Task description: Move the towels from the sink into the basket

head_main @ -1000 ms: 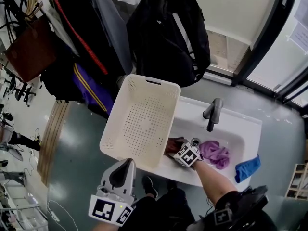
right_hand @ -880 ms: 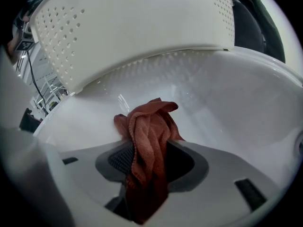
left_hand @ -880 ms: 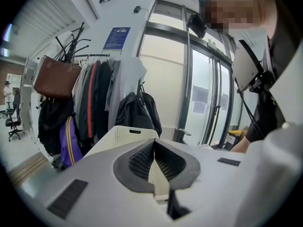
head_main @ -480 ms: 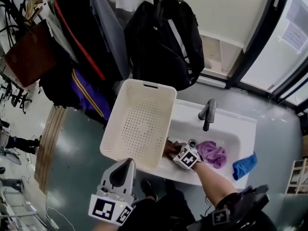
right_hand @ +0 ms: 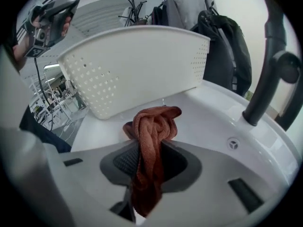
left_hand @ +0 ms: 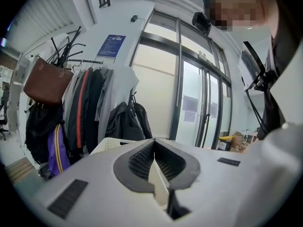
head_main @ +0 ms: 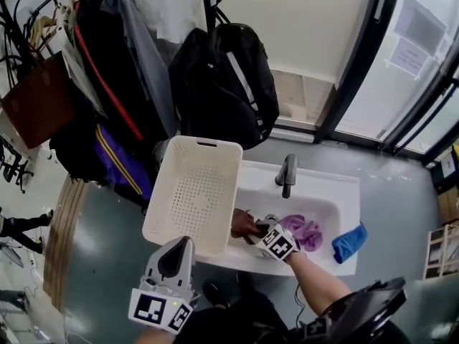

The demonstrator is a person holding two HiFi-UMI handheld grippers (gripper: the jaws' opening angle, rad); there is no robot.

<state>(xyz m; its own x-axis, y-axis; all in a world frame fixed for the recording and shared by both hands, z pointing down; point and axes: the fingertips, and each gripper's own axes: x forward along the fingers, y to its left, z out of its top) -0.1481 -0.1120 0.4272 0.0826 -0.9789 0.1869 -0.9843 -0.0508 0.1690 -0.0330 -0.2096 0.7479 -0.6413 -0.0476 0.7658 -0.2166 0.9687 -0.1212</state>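
Note:
A brown towel [right_hand: 154, 135] hangs bunched between the pads of my right gripper [right_hand: 150, 151], whose jaws have just closed on it. In the head view that gripper [head_main: 253, 229] holds the brown towel [head_main: 242, 225] over the left end of the white sink [head_main: 326, 192], beside the cream basket [head_main: 204, 144]. A purple towel [head_main: 303, 232] lies in the basin. A blue towel [head_main: 348, 241] rests on the sink's right rim. My left gripper [head_main: 184, 242] hovers at the basket's near side, shut and empty [left_hand: 154, 143].
The dark faucet [head_main: 286, 175] stands at the back of the sink, right of the basket wall [right_hand: 137, 65]. A black backpack [head_main: 229, 84] and coats hang on a rack behind the basket. Glass doors are at the right.
The right gripper has closed on the brown towel and lifted it off the basin floor, towards the basket. The left gripper has stayed about where it was.

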